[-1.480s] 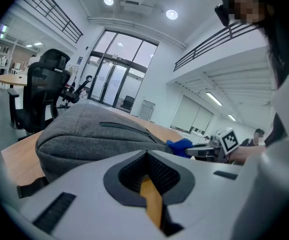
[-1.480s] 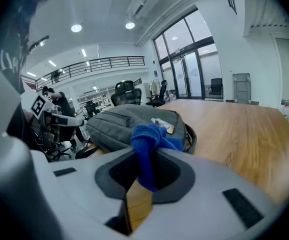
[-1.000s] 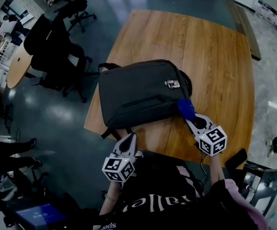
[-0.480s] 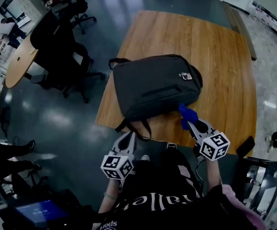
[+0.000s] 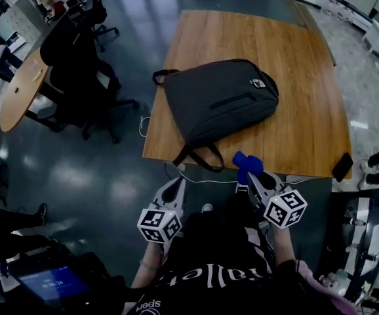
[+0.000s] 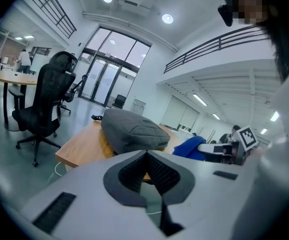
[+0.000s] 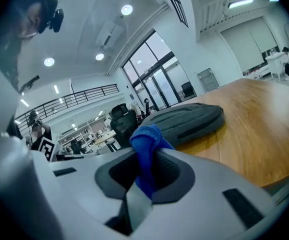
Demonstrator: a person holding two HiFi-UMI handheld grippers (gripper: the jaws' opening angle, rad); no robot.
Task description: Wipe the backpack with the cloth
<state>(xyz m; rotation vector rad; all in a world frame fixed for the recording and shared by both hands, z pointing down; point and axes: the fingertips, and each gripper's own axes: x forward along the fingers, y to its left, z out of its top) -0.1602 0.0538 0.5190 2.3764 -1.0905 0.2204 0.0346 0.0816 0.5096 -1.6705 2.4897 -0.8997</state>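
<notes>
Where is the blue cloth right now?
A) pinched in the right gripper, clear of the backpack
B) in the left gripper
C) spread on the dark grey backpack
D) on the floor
A: the blue cloth sits clamped between the right gripper jaws, apart from the dark grey backpack on the wooden table.

Badge [image 5: 258,83] on backpack [image 5: 219,100] too small to read, cloth [image 7: 144,134] lower end hidden (pinched inside the right hand-held gripper [image 7: 145,171])

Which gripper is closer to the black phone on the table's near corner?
Right. The right gripper, shut on the blue cloth, sits off the table's near edge, left of the phone. The left gripper, shut and empty, is farther left, near the backpack's straps.
</notes>
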